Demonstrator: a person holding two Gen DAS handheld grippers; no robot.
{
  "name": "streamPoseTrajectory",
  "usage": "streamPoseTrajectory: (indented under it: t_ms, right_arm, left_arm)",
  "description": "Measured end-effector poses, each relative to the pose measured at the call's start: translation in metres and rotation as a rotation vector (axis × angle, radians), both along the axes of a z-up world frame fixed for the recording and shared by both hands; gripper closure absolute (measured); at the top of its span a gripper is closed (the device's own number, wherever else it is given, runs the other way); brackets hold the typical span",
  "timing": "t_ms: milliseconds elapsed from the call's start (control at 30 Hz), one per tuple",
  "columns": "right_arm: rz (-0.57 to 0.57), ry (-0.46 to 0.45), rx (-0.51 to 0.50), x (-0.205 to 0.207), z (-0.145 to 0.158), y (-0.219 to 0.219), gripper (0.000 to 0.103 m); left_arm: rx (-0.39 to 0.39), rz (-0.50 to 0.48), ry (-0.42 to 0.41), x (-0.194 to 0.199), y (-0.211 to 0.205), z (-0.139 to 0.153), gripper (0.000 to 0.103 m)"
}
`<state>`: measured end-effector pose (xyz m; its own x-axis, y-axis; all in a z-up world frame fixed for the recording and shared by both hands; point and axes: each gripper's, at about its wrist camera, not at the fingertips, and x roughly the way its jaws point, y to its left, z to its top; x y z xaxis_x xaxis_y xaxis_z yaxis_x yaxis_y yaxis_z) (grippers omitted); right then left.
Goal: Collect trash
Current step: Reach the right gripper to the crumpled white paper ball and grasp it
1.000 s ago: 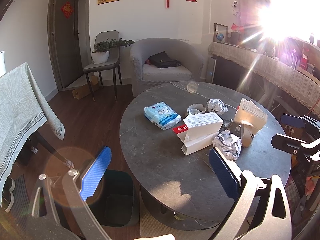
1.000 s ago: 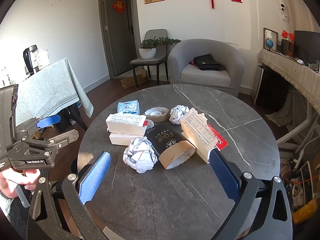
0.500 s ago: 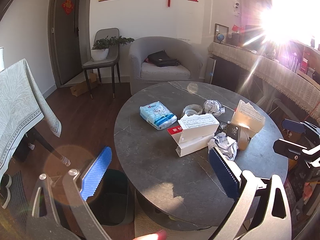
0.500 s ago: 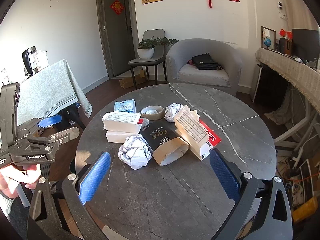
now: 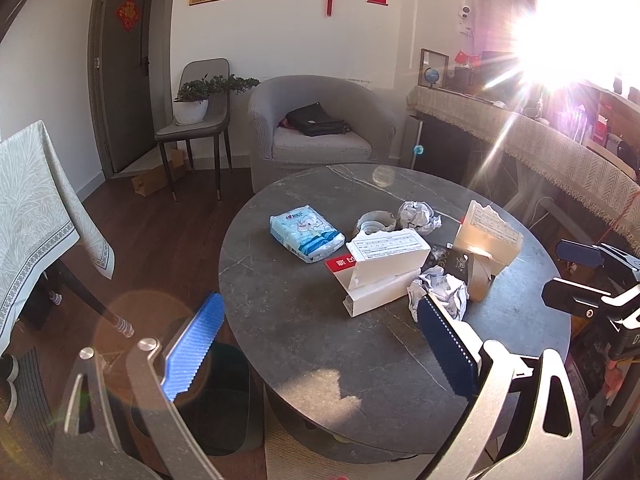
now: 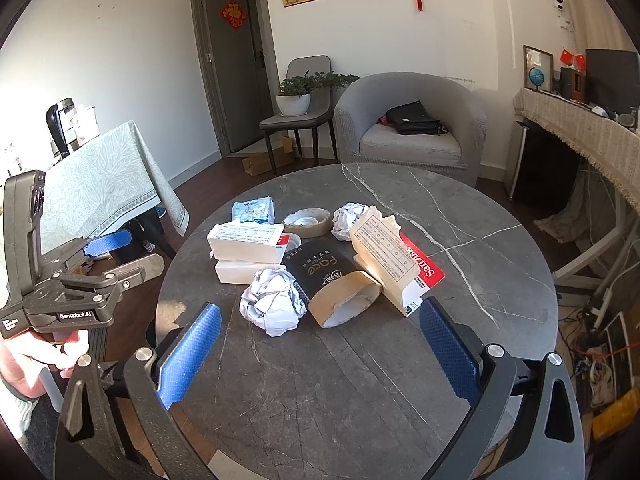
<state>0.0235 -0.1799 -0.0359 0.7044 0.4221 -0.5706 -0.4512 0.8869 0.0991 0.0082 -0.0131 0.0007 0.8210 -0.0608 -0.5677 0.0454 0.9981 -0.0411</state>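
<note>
Trash lies on a round dark stone table (image 6: pixel 460 216): a near crumpled paper ball (image 6: pixel 272 304), a far paper ball (image 6: pixel 348 218), a black and brown paper cup sleeve (image 6: pixel 332 284), two stacked white boxes (image 6: pixel 244 250), a torn cream box (image 6: pixel 384 260), a tape roll (image 6: pixel 308 222) and a blue tissue pack (image 6: pixel 254 210). My right gripper (image 6: pixel 320 356) is open and empty, held above the table's near edge. My left gripper (image 5: pixel 316 344) is open and empty at the table's left edge, over a dark bin (image 5: pixel 224 396) on the floor.
A grey armchair (image 6: pixel 408 120) with a black bag, a chair with a potted plant (image 6: pixel 296 96), a cloth-covered table (image 6: pixel 104 184) at left and a draped counter (image 6: pixel 580 132) at right surround the table. Sun glare washes the left wrist view's upper right.
Both grippers have drawn back a little from the table, so the trash looks smaller and farther. Their jaws stay open. The trash has not moved.
</note>
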Motion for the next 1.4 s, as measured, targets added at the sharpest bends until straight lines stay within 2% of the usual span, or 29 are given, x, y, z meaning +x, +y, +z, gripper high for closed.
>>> streamPoseTrajectory:
  t_ms: [133, 300, 400, 467, 533, 633, 667, 800, 900, 967, 1100, 1200, 1400]
  right_arm:
    - [0.003, 0.001, -0.017, 0.001, 0.0, 0.004, 0.003]
    - [0.007, 0.002, -0.027, 0.001, -0.001, 0.009, 0.003]
    - [0.016, 0.004, -0.03, 0.002, -0.001, 0.011, 0.003]
    - [0.021, 0.004, -0.031, 0.003, -0.002, 0.01, 0.003]
    - [0.026, 0.009, -0.031, 0.004, -0.002, 0.011, 0.003]
    - [0.042, 0.009, -0.027, 0.005, -0.001, 0.012, 0.005]
    - [0.048, 0.01, -0.027, 0.005, -0.002, 0.012, 0.008]
    - [0.067, 0.037, -0.003, 0.012, -0.008, 0.007, 0.022]
    - [0.081, 0.063, 0.021, 0.018, -0.016, 0.001, 0.029]
    - [0.088, 0.074, 0.027, 0.02, -0.018, -0.001, 0.031]
    - [0.108, 0.082, 0.046, 0.019, -0.019, -0.007, 0.034]
    - [0.138, 0.087, 0.066, 0.017, -0.018, -0.008, 0.037]
    - [0.187, 0.097, 0.103, 0.013, -0.016, -0.006, 0.042]
  left_arm:
    - [0.039, -0.011, -0.024, -0.003, -0.004, 0.002, 0.008]
    - [0.044, -0.041, -0.014, -0.002, -0.006, 0.001, 0.014]
    - [0.032, -0.065, -0.019, -0.002, -0.007, 0.002, 0.015]
    - [0.059, -0.084, -0.032, -0.002, -0.011, 0.003, 0.018]
    - [0.081, -0.117, -0.036, -0.001, -0.015, 0.002, 0.029]
    - [0.094, -0.156, -0.028, 0.005, -0.021, -0.002, 0.039]
    - [0.094, -0.168, -0.023, 0.008, -0.022, -0.004, 0.041]
    - [0.043, -0.217, 0.009, 0.023, -0.026, -0.011, 0.048]
    - [-0.002, -0.233, 0.022, 0.035, -0.023, -0.016, 0.051]
    - [0.004, -0.231, 0.021, 0.042, -0.022, -0.02, 0.052]
    - [-0.035, -0.225, 0.042, 0.053, -0.014, -0.027, 0.052]
    - [-0.025, -0.23, 0.056, 0.058, -0.012, -0.033, 0.053]
    - [-0.065, -0.301, 0.056, 0.064, -0.016, -0.038, 0.054]
